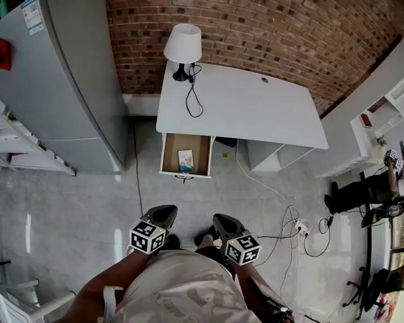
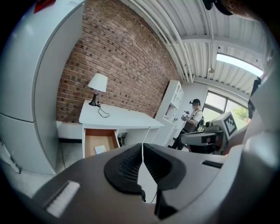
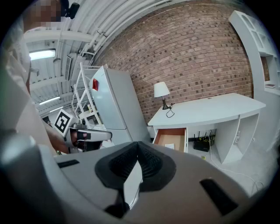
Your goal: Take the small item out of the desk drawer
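Observation:
A white desk (image 1: 257, 110) stands against the brick wall. Its wooden drawer (image 1: 169, 153) is pulled out. A small flat packet (image 1: 185, 161) lies inside, also seen as the packet (image 2: 100, 149) and the packet (image 3: 169, 145) in the gripper views. My left gripper (image 1: 164, 212) and right gripper (image 1: 222, 222) are held side by side near my body, well short of the drawer and pointing toward it. In the left gripper view the jaws of the left gripper (image 2: 142, 151) meet with nothing between them. The right gripper (image 3: 138, 151) is likewise shut and empty.
A white lamp (image 1: 183, 47) with a trailing cord stands on the desk's back left corner. A tall grey fridge (image 1: 65, 86) flanks the desk on the left, white shelving (image 1: 389, 111) on the right. Cables and a power strip (image 1: 299, 227) lie on the floor. A person (image 1: 360, 191) is at far right.

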The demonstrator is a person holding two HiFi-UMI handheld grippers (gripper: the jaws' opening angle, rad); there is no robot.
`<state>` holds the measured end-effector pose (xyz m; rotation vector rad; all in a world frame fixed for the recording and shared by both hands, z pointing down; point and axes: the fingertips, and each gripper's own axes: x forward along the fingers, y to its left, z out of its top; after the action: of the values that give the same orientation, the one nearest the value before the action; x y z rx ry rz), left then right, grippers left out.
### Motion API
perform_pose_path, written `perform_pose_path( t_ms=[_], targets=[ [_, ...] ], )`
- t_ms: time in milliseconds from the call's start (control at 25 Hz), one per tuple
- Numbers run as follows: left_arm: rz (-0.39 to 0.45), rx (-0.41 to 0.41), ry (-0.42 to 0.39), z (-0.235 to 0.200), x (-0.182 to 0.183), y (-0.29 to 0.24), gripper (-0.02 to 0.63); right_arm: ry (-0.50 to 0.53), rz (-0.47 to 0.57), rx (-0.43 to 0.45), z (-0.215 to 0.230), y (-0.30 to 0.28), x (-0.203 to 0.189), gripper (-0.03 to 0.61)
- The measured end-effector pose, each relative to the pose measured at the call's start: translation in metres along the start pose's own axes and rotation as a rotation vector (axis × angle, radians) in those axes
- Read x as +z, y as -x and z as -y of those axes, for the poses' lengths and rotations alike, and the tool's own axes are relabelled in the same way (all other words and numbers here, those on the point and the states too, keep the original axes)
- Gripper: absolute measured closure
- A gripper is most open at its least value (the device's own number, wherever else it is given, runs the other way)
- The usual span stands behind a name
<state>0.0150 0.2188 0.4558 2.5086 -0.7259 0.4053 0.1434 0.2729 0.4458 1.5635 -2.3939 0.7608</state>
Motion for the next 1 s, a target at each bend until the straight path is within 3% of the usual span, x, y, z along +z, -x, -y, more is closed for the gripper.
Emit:
perform_pose_path(
  t_ms=[440,1000],
  targets=[
    [-0.014,-0.026,-0.015,0.019,-0.01,0.004,0.6,-0.015,0.0,-0.025,-0.004,0.017,-0.015,0.572],
    [0.014,0.002,0.007,0.013,-0.01,0.012,0.6,-0.005,-0.007,-0.016,-0.011,0.017,-0.018,0.572]
  ],
)
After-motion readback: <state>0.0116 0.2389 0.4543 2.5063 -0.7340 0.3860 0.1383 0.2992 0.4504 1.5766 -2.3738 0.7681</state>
